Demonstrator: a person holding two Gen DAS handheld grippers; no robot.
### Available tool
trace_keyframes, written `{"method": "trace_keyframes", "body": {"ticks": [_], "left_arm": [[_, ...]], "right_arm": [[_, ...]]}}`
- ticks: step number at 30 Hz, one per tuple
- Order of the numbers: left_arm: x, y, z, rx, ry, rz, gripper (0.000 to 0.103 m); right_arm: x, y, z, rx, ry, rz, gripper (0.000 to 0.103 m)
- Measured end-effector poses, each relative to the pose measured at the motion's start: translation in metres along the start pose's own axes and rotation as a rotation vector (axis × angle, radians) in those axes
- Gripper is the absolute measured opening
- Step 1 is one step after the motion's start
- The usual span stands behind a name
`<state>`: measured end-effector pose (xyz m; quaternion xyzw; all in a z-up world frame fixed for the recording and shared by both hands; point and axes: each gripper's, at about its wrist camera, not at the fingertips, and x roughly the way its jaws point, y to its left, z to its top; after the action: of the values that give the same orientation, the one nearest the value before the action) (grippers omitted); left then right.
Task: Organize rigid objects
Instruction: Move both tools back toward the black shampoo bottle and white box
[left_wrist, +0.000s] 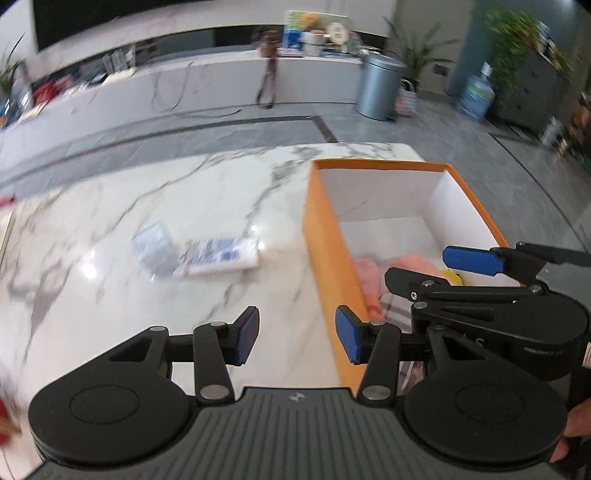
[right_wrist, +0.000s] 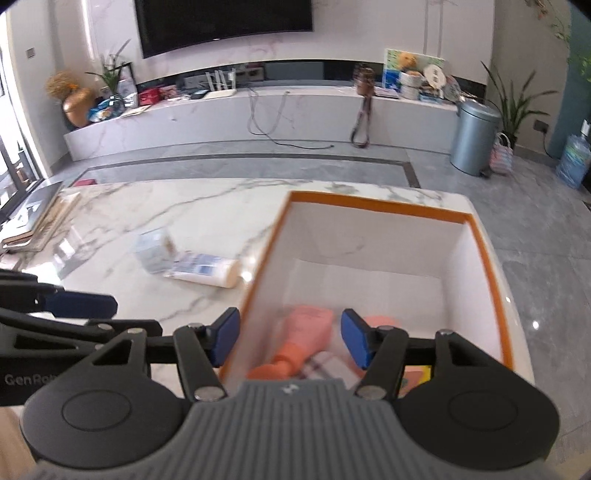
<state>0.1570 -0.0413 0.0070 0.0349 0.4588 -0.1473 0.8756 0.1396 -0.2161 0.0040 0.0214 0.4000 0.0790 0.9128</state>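
Both pairs of blue-padded fingers stand apart with nothing between them. The right gripper hangs over the near end of the orange box, its spread fingers framing a pink bottle that lies on the box floor below, apart from the pads as far as I can tell. The left gripper sits just beside it, over the near-left wall of the same orange box, one finger over the marble table and the other over the box wall.

Inside the box, next to the bottle, there are more pinkish items and something yellow, too blurred to name. Out on the marble, well apart from both grippers, two things wait: a white tube with blue print lying on its side, and touching its far-left end a small clear packet.

My read is that one item has just gone into the box and the hands are between fetches. The tube looks like the natural next pick: the left gripper would need to travel forward and left, come down with fingers straddling the tube's narrow width, and close firmly, since its rounded side could roll on that glossy top.
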Motion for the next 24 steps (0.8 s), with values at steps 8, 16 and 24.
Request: {"method": "trace_keyframes", "body": {"ticks": [8,16,24], "left_arm": [[-0.018,0.050,-0.032,-0.217,0.043,0.007,0.052],[-0.022,0.093,-0.074,-0.455,0.178,0.033,0.049],[-0.012,0.129,-0.116,-0.820,0.258,-0.036,0.043]], "right_arm": [[0.000,0.047,-0.014,-0.041,0.033,0.076,0.058],[0.012,0.093,-0.034,-0.145,0.098,0.147,0.053],[0.033,0.114,-0.055,-0.306,0.247,0.205,0.049]]}}
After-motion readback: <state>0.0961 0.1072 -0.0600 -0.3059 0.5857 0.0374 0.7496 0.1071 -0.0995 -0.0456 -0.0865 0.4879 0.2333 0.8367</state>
